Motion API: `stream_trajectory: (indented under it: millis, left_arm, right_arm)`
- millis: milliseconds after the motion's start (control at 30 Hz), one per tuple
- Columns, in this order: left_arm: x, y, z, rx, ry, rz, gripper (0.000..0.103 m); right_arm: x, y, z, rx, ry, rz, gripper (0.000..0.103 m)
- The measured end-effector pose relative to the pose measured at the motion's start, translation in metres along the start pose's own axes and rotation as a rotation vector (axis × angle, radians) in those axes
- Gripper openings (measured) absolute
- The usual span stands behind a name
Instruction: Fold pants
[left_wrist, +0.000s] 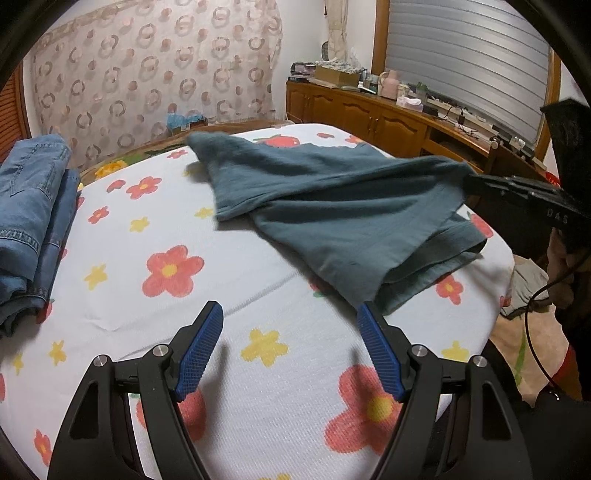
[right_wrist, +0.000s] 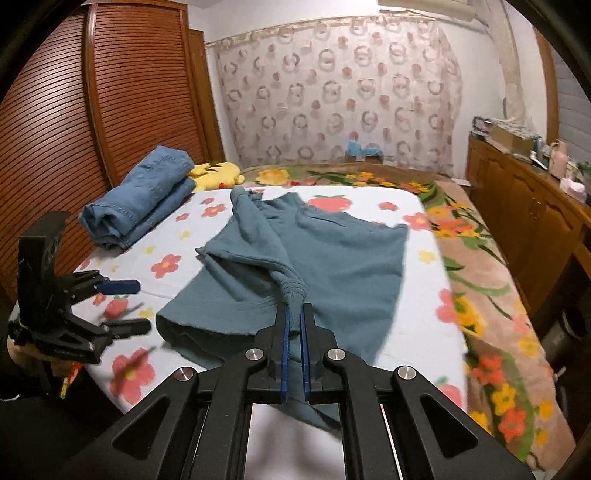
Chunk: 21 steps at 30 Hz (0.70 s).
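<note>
- Folded blue jeans (right_wrist: 138, 199) sit at the left side of the bed (right_wrist: 424, 236), next to a yellow soft toy (right_wrist: 216, 173).
- The left tool (left_wrist: 290, 319) hangs just above the flowery sheet with its blue fingers (left_wrist: 201, 350) wide apart, holding nothing.
- The teal pants (right_wrist: 317, 254) lie spread in the middle of the bed.
- The right tool (right_wrist: 294, 315) is squeezed tight on a bunched corner of the pants, lifting it a little.
- A wooden cabinet (right_wrist: 524, 206) stands on the right.
</note>
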<state>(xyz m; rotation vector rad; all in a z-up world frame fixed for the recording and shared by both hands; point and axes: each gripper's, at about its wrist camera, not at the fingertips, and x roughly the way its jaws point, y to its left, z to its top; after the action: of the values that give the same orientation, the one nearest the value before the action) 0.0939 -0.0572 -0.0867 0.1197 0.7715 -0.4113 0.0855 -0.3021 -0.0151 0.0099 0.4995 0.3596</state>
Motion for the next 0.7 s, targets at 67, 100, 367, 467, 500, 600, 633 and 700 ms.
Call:
stream_trajectory:
  millis: [67, 100, 367, 467, 500, 600, 633, 700]
  left_arm:
    - [-0.001, 0.0, 0.002, 0.0, -0.004, 0.001, 0.076]
    - [-0.001, 0.0, 0.002, 0.0, -0.005, 0.001, 0.076]
    - [0.001, -0.003, 0.01, 0.014, -0.009, 0.0, 0.076]
    - [0.002, -0.003, 0.014, 0.021, -0.014, 0.001, 0.076]
    - [0.003, -0.002, 0.016, 0.021, -0.014, 0.0, 0.076]
    - [0.006, 0.002, 0.022, 0.021, -0.021, 0.002, 0.076]
    - [0.007, 0.002, 0.024, 0.019, -0.024, 0.002, 0.076]
    - [0.009, 0.004, 0.027, 0.013, -0.032, 0.006, 0.076]
  right_arm:
    - [-0.005, -0.008, -0.005, 0.014, 0.007, -0.019, 0.005]
    - [-0.007, -0.012, -0.009, 0.025, 0.011, -0.024, 0.005]
    - [-0.012, -0.02, -0.033, 0.069, 0.062, -0.045, 0.005]
    - [-0.01, -0.02, -0.029, 0.083, 0.073, -0.039, 0.005]
    - [-0.011, -0.02, -0.027, 0.084, 0.073, -0.038, 0.005]
    - [-0.013, -0.02, -0.025, 0.087, 0.073, -0.034, 0.005]
    - [-0.014, -0.02, -0.024, 0.087, 0.074, -0.034, 0.005]
    - [-0.013, -0.021, -0.025, 0.083, 0.076, -0.039, 0.005]
